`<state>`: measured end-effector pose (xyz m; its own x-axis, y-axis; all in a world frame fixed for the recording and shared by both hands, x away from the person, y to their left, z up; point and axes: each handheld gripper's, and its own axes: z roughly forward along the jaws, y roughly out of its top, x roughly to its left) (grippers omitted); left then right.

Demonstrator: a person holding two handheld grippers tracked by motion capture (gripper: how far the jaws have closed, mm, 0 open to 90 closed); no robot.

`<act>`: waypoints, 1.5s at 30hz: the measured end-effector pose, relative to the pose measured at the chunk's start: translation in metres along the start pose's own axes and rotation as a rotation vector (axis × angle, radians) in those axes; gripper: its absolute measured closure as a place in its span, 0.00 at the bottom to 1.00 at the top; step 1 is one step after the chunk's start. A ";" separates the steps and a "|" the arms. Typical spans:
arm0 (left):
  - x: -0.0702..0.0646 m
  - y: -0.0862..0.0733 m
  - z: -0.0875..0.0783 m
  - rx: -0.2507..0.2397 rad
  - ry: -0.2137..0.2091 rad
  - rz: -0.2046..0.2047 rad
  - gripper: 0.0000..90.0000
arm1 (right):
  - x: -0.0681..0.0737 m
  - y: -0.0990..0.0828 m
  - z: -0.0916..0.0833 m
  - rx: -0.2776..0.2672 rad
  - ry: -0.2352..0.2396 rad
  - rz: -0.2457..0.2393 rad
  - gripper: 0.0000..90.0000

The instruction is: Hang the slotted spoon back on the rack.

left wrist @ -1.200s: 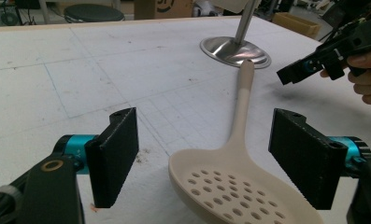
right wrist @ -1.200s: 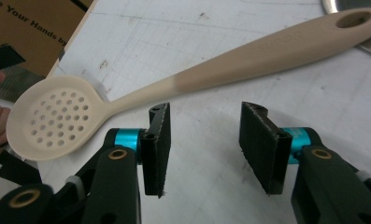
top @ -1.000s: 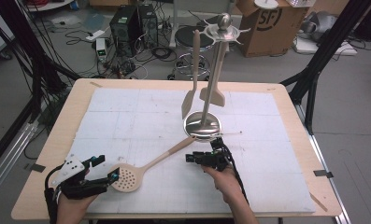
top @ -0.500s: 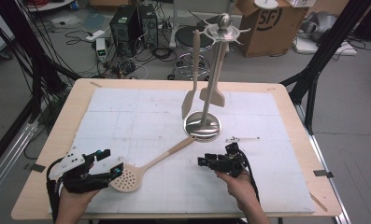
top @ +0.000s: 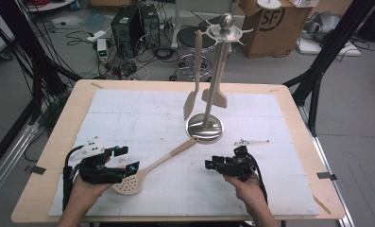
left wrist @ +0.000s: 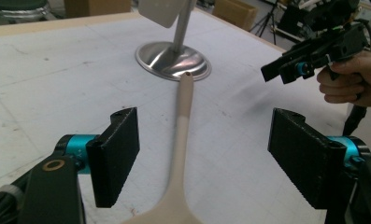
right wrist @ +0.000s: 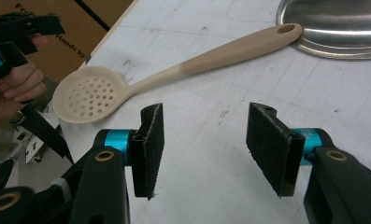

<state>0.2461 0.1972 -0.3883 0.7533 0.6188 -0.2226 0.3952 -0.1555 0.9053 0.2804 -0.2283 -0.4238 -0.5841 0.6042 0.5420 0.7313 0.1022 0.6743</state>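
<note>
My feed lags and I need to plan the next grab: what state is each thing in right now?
Skimmer: lying flat on the mat, free of both grippers, handle tip at the stand's base.
Stand: upright, two utensils hanging from its top.
Left gripper: open, jaws either side of the skimmer's handle, not touching.
Right gripper: open, holding nothing.
Small metal piece: lying loose right of the stand.

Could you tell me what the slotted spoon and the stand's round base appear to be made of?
The slotted spoon looks like matte beige silicone or plastic, possibly over a paler handle: no glare, soft rounded edges, two-tone shade. The round base looks like polished metal, probably stainless steel: it is silvery and mirrors its surroundings.
</note>
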 end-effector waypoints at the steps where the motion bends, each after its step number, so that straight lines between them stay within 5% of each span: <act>1: 0.001 0.002 0.003 0.011 0.000 0.003 0.28 | 0.000 0.000 -0.001 -0.002 -0.002 -0.002 0.51; 15: 0.007 0.010 0.033 0.079 -0.055 -0.006 0.29 | -0.001 -0.004 -0.020 -0.059 -0.020 -0.034 0.33; 30: 0.007 0.023 0.053 0.176 -0.090 -0.011 0.31 | 0.008 -0.007 -0.046 -0.207 -0.032 -0.114 0.31; 40: 0.011 0.021 0.074 0.280 -0.103 -0.026 0.31 | 0.006 -0.011 -0.057 -0.265 -0.042 -0.097 0.29; 45: 0.014 0.019 0.081 0.322 -0.103 -0.039 0.31 | 0.005 -0.013 -0.062 -0.320 -0.058 -0.138 0.29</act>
<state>0.3065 0.1406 -0.4033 0.7770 0.5507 -0.3048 0.5581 -0.3789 0.7382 0.2464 -0.2751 -0.3988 -0.6420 0.6470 0.4113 0.4938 -0.0615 0.8674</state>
